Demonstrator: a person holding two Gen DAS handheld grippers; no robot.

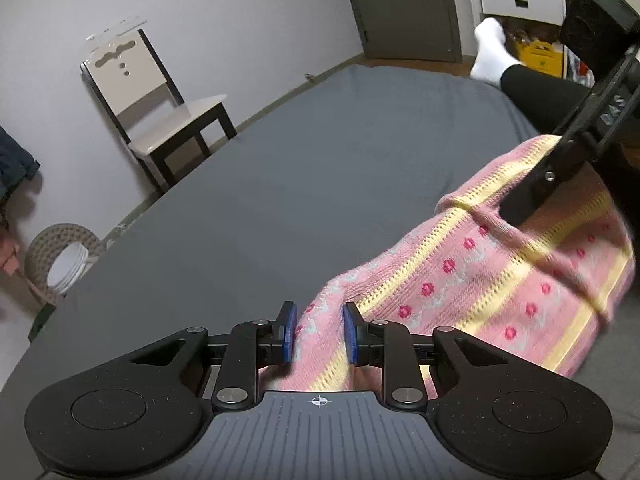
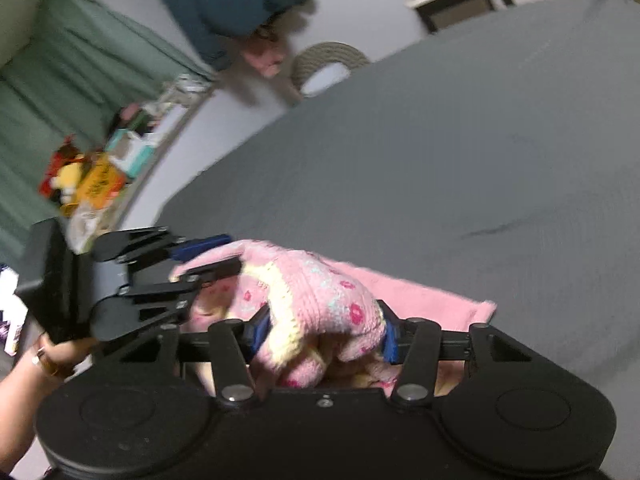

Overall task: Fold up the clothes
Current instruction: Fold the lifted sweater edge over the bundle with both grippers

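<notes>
while the pink knitted garment [image 1: 500,280] lies bunched on the grey bed sheet [image 1: 300,184], i hold one corner of it in my left gripper [image 1: 319,334], whose blue pads [image 1: 289,332] stand narrow with the pink knit pinched between them. my right gripper [image 2: 320,330] has its blue pads [image 2: 390,340] pressed against a thick wad of the same garment [image 2: 320,300], so it too is gripping cloth, though its jaws sit wider round the lump. from the right wrist view a flat pink part of the garment spreads on the sheet [image 2: 440,160] just beyond the wad, and my left gripper [image 2: 208,256] bites the knit beside it. my left hand [image 2: 52,356] shows below that gripper. beyond the bed from the garment stand a small chair [image 1: 160,112] against the wall and a woven basket [image 1: 60,256] on the floor, and a white sock [image 1: 490,52] on my foot rests past the far edge
</notes>
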